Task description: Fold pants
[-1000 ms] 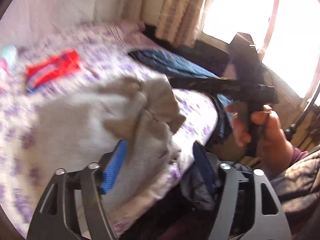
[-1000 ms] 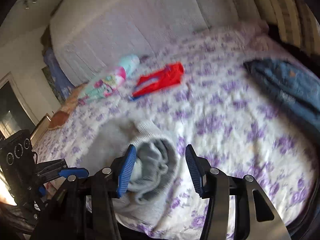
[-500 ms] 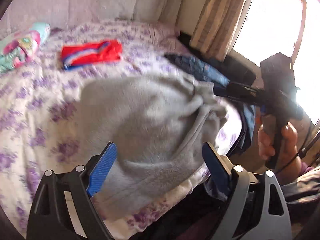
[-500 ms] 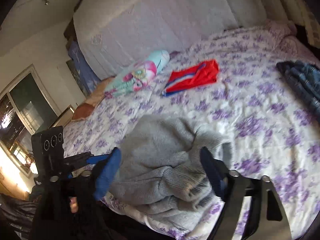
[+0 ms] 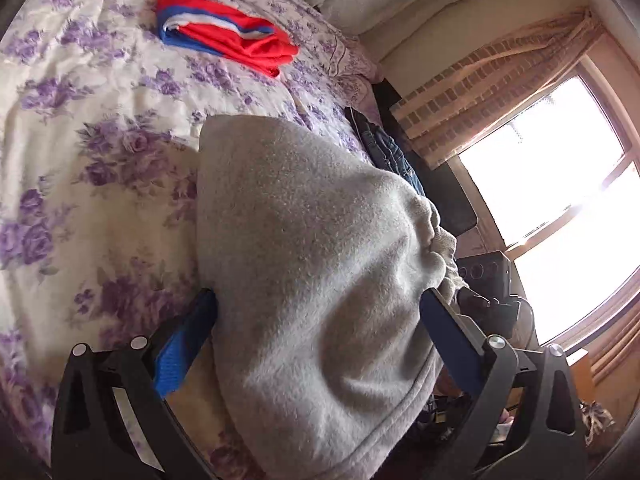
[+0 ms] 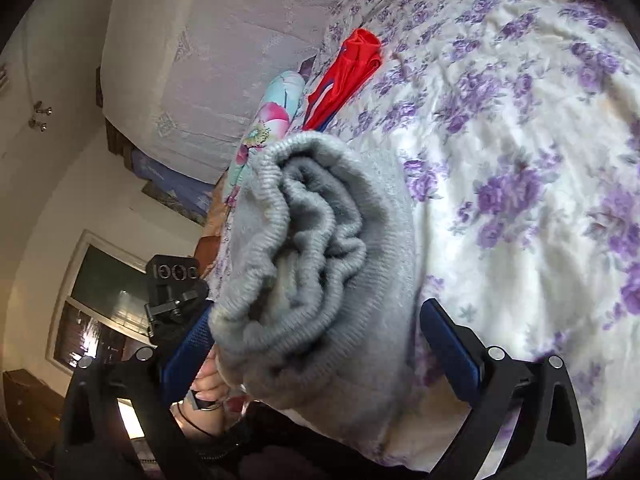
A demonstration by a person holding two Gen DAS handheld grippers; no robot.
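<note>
nearest, the left gripper (image 5: 316, 340) and the right gripper (image 6: 316, 344) are both held with jaws spread wide, grasping nothing. between each pair of fingers the grey pants (image 5: 312, 264) are seen, bunched on the flowered bed (image 5: 80, 128). farther back, a red garment (image 5: 228, 38) is laid.

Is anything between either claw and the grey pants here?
Nothing visible. The grey pants already lie between the open fingers of the left claw, and their bunched waistband sits between the open fingers of the right claw. Red garment lies well away.
</note>
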